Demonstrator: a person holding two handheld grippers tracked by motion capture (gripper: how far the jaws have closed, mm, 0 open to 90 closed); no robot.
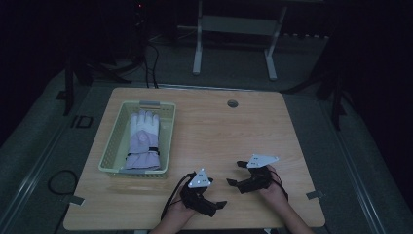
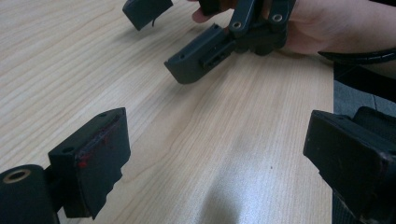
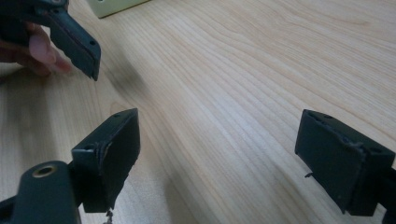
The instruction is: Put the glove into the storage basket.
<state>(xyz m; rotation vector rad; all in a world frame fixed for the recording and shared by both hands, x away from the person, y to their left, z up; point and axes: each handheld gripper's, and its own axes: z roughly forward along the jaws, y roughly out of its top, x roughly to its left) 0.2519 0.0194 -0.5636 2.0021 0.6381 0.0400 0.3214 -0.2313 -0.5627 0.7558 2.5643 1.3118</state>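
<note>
The wooden desk carries everything, with a small round hole near the middle of its far edge. Toward its left edge stands a pale green basket, long side running from the far edge toward the near one. Inside the basket lies a white and lilac glove, flat, fingers pointing to the far edge and cuff at the basket's near end.

Near the desk's near edge, about midway along it, the left hand-held gripper sits in the person's left hand, a grey three-cornered plate on top. Its jaws stand wide apart with nothing between them, just bare wood, as the left gripper view shows.

Just to its right, apart from it, the right hand-held gripper is held in the right hand, jaws pointing toward the left edge. They too are spread wide and empty, seen in the right gripper view over bare desk. Both hand-held grippers are well apart from the basket and the glove, with a corner of the basket at the top of that view.
</note>
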